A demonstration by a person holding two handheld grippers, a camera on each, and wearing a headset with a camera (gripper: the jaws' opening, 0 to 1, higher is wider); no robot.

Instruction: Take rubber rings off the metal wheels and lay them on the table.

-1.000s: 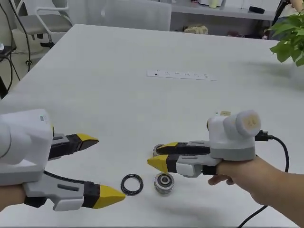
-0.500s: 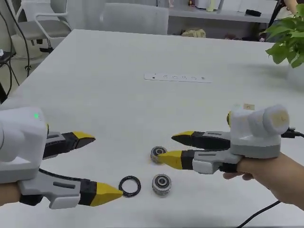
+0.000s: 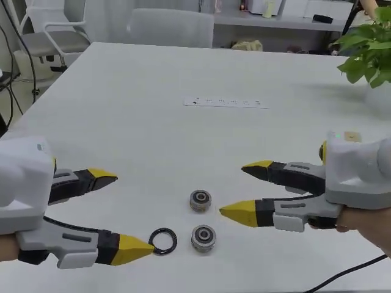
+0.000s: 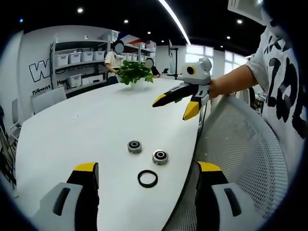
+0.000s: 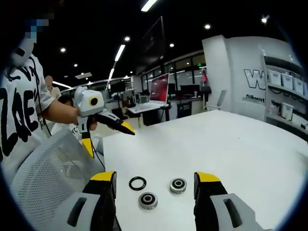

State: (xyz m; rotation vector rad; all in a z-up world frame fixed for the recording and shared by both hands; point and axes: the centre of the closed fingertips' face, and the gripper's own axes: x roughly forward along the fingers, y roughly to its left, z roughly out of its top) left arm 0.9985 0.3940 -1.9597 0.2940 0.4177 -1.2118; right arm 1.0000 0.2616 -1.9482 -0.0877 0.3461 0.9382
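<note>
Large white surface (image 3: 153, 91): carries all task items. Left tongs (image 3: 131, 212) and right tongs (image 3: 233, 189): both spread wide, holding nothing, hovering either side of the parts. Farther metal wheel (image 3: 200, 200): dark rim, apparently still ringed. Nearer metal wheel (image 3: 203, 237): rim looks bare. Black rubber ring (image 3: 163, 240): lying flat just beside the nearer metal wheel. Assessment: roughly half complete, with one ring left to remove.

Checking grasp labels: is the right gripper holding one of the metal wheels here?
No, the right gripper is open and empty; the nearer metal wheel and the farther metal wheel lie on the table.
</note>
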